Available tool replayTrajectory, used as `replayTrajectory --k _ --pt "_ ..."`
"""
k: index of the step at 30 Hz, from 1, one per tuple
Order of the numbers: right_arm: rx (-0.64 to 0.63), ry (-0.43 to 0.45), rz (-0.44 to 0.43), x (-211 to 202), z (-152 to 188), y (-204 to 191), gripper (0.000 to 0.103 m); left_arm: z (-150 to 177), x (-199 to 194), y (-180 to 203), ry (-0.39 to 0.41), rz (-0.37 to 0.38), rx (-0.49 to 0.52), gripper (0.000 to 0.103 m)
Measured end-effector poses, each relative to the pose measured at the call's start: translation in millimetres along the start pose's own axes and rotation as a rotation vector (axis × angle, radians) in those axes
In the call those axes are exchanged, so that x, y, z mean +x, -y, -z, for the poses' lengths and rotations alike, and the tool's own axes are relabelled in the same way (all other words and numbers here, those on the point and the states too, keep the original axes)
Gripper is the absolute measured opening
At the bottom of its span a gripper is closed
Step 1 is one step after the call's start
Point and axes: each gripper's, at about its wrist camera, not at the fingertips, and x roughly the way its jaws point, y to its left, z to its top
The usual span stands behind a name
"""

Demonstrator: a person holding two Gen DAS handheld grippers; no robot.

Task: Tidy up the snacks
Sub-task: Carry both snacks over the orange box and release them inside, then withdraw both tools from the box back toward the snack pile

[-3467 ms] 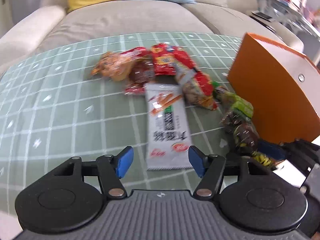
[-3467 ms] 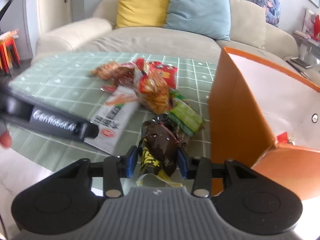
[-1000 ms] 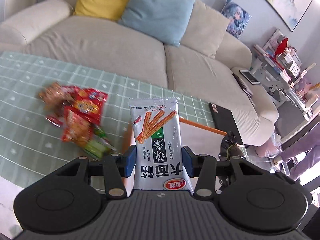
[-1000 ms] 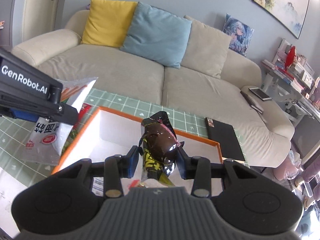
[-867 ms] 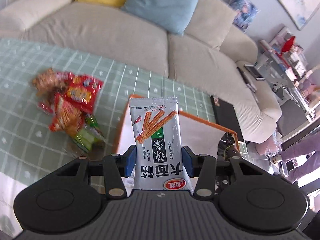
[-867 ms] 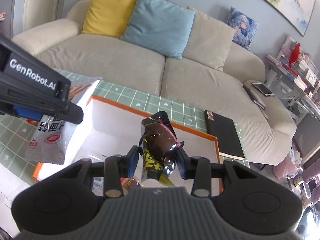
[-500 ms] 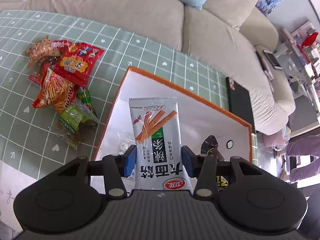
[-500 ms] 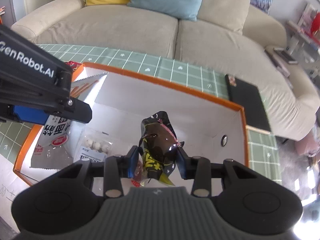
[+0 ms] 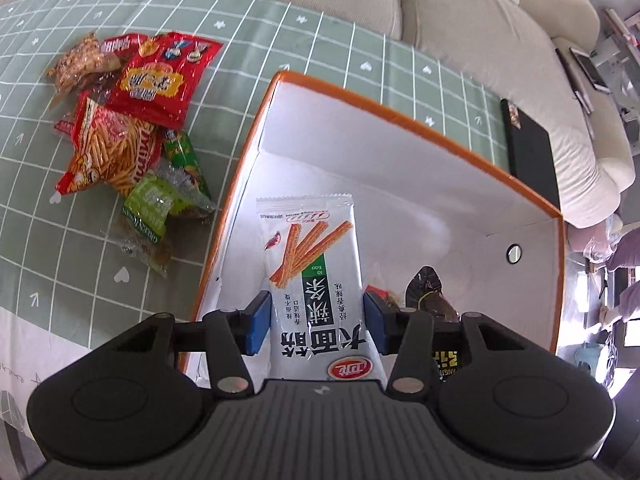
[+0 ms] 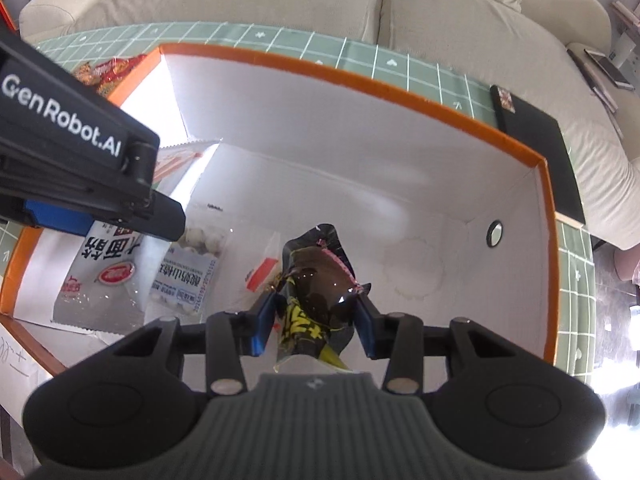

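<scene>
both grippers point down into the orange box (image 10: 544, 208), the left gripper (image 9: 316, 322) clamping the white snack packet (image 9: 314, 276), while the right gripper (image 10: 316, 326), jaws just eased wider, has the dark brown snack packet (image 10: 320, 280) between its pads.

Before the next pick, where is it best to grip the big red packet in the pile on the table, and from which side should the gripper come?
Probably the red packet is best pinched at its far corner edge, coming from above on the sofa side. It lies flat on top of the pile; that corner juts free over the green tablecloth, while its near edge overlaps the fries bag.
</scene>
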Motion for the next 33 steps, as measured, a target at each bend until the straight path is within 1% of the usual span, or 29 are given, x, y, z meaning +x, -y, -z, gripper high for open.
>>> replayTrajectory --k 4,8,11,13,15,17,18,19,22,25,29,33 --pt "-0.007 -0.017 -0.005 2.9 1.1 -2.5 0.043 0.3 2.7 -1.5 -0.003 -0.012 0.003 0.057" --pt "-0.004 -0.026 -0.006 1.6 -1.1 -2.2 0.047 0.6 -1.5 -4.1 0.013 -0.003 -0.005 0.068" --pt "0.006 -0.032 -0.007 0.3 -3.2 0.9 0.049 0.4 -8.4 -6.5 0.026 0.007 -0.011 0.069" --pt "0.014 -0.032 0.001 -2.5 -3.4 0.5 0.055 0.3 -14.0 -9.2 0.031 0.023 -0.024 0.070" --pt "0.022 -0.024 0.015 -8.1 -3.6 0.3 0.056 0.7 -21.7 -11.9 0.044 0.043 -0.026 0.071" --pt "0.034 -0.008 0.024 -15.0 -4.2 0.9 0.064 2.7 -31.2 -13.4 0.069 0.067 0.000 0.073" --pt "0.040 0.002 0.025 -19.5 -4.3 0.8 0.071 4.1 -36.0 -13.9 0.081 0.076 0.023 0.074" --pt "0.044 0.012 0.025 -23.3 -5.1 0.8 0.076 6.1 -41.0 -14.8 0.093 0.084 0.045 0.074" --pt "0.049 0.028 0.030 -34.9 -6.3 -2.8 0.077 10.1 -56.7 -21.9 0.130 0.109 0.072 0.074" --pt "0.049 0.049 0.038 -45.8 -7.7 -9.5 0.077 13.5 -74.8 -34.2 0.194 0.115 0.082 0.074" --pt "0.035 0.077 0.038 -59.6 -10.5 -26.7 0.077 12.5 -93.1 -55.7 0.240 0.122 0.050 0.074" --pt "0.011 0.123 0.038 -74.7 -18.9 -49.5 0.078 9.5 -108.1 -84.2 0.287 0.114 0.006 0.074"
